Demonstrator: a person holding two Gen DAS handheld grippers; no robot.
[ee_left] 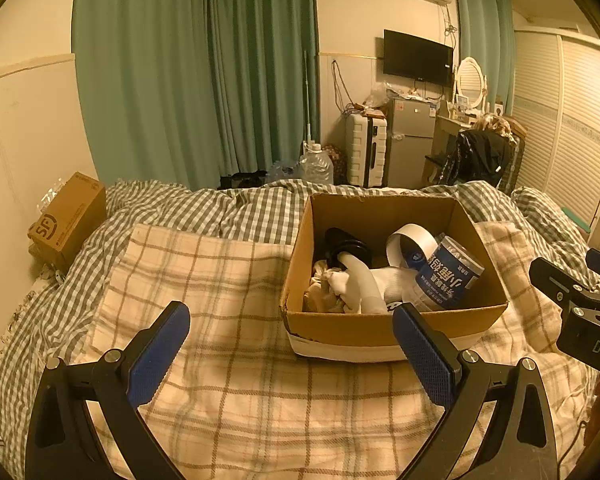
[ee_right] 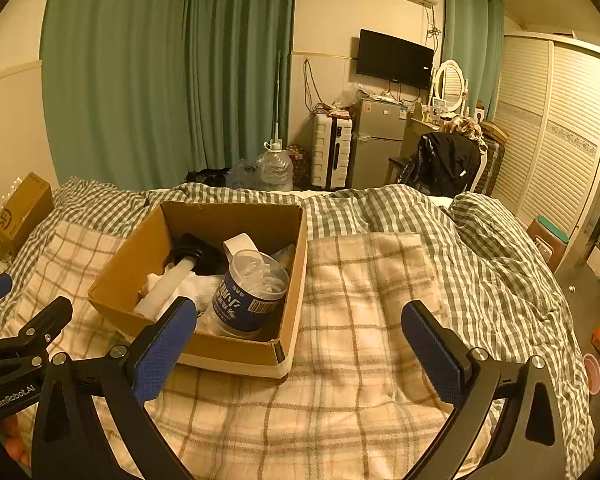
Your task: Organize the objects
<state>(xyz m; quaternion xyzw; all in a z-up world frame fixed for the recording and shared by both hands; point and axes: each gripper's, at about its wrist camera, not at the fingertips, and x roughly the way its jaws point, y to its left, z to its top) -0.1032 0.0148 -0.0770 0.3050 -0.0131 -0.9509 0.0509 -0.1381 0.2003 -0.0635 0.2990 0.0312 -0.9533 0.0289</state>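
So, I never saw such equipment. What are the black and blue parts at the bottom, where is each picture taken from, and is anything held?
They are two hand-held grippers; a person carries one in each hand. A camera on each looks forward along its fingers. One picture comes from the left gripper, the other from the right gripper. Both have their jaws wide apart and hold nothing. On the bed, on a plaid blanket, stands an open cardboard box. Inside it are a blue-labelled jar, white cloth items, a black object and a white roll.
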